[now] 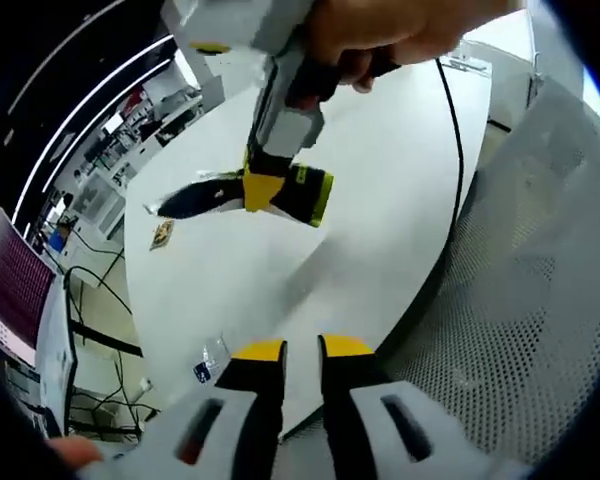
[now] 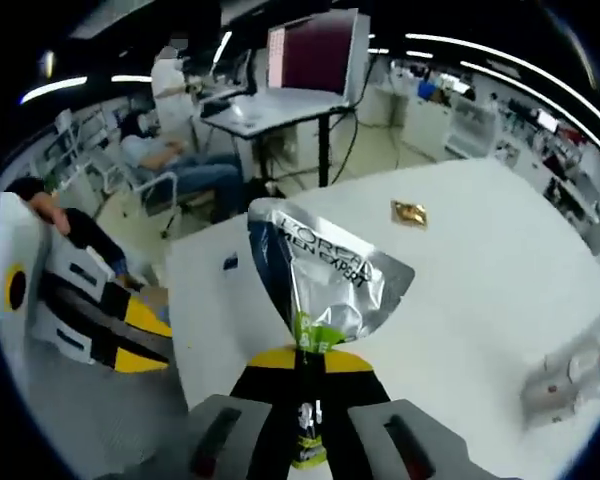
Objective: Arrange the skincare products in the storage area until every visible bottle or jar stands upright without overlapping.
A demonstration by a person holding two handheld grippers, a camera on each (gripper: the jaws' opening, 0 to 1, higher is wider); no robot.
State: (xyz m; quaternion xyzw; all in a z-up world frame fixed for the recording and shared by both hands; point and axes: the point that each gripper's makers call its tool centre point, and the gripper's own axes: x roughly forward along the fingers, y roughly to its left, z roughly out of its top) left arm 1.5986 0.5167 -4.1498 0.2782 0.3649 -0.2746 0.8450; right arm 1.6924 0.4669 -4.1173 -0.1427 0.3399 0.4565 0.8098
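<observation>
Each hand-held gripper (image 1: 302,352) (image 2: 302,362) has a grey body, black jaws with yellow tips, and a black cable (image 1: 456,140).

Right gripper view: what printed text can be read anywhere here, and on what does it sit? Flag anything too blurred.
"L'OREAL" over "MEN EXPERT": on the silver and dark blue tube held in the right gripper.
Small gold sachet on the white table: print too small to read.
Small dark label near the table's edge: unreadable.
Monitor on the far desk: reddish screen, no legible text.
</observation>
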